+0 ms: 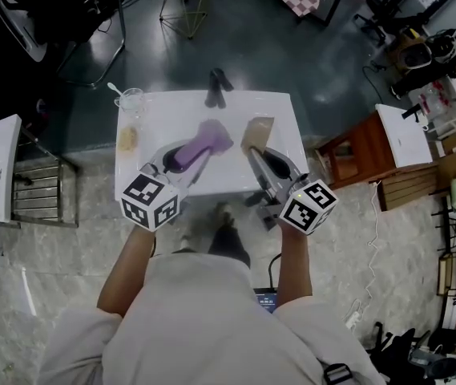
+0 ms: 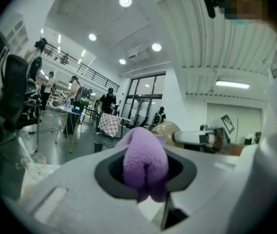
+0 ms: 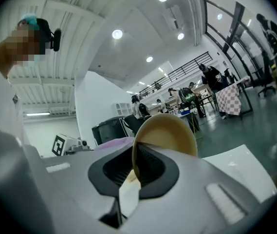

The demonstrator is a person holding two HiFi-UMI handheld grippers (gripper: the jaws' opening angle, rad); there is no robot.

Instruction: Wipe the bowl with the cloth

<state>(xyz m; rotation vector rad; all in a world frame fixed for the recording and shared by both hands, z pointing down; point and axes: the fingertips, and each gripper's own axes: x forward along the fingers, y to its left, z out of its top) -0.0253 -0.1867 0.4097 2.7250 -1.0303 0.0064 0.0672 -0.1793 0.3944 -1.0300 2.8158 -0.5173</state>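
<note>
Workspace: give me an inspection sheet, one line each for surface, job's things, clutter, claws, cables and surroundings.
Surface: white table, standing on a tiled floor.
Job's things: purple cloth and tan bowl, both held over the table, close together; whether they touch cannot be told.
Clutter: clear cup with a spoon and a yellowish item near the left edge; dark object at the far edge.
Claws: left claw shut on the cloth; right claw shut on the bowl's rim.
Cables: white cable on the floor to the right, leading to a power strip.
Surroundings: chair far left; wooden cabinet right.
</note>
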